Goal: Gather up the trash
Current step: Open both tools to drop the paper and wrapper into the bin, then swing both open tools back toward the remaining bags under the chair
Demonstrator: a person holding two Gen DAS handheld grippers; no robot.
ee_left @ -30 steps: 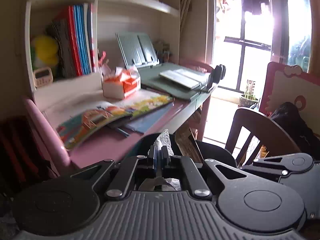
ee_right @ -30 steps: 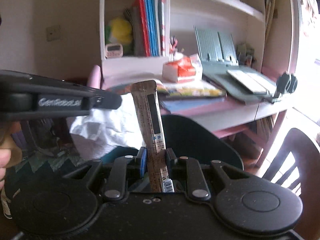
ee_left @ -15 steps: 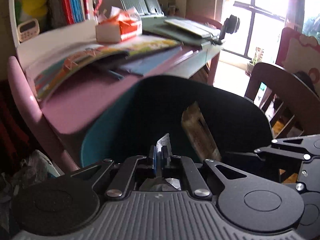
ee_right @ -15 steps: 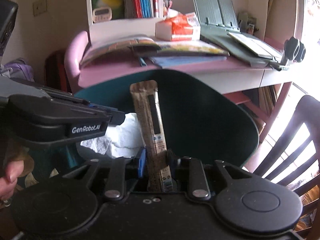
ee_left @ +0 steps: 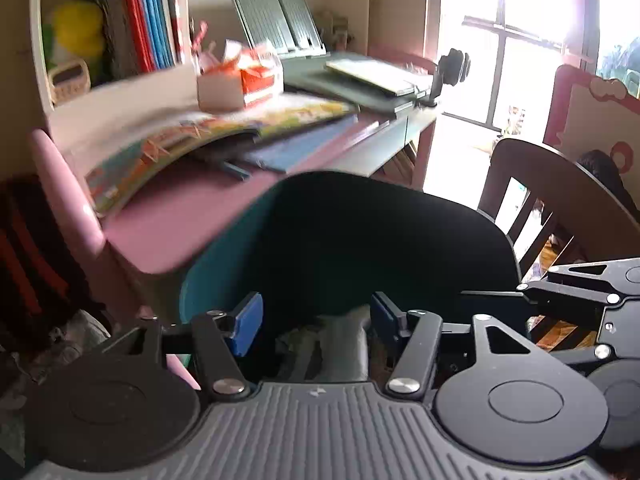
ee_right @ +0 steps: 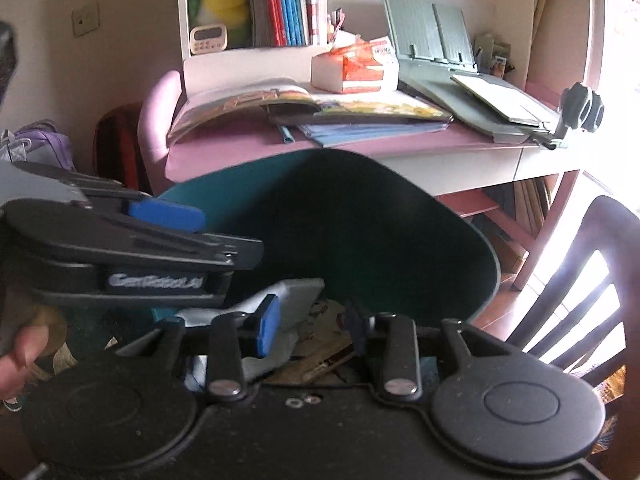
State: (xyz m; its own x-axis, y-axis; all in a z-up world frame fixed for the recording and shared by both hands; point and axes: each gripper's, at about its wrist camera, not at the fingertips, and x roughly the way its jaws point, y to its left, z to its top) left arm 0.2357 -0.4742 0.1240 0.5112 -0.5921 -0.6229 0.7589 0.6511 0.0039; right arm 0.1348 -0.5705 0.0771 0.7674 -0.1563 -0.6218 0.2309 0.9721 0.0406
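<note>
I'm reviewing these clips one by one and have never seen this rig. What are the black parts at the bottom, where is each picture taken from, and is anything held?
No robot here: a person carries a two-finger gripper in each hand, and each has a camera looking forward along its jaws. The black plates low in each picture are that gripper's own body.

In the left wrist view, the left gripper hangs over a teal bin, with the right gripper's side at the right edge. In the right wrist view, the right gripper is over the same bin and the left one crosses in from the left.

Both pairs of jaws have just been opening and grip nothing. Below them in the bin lie white paper and a brown wrapper.

Behind stands a pink desk with books and a tissue box.
</note>
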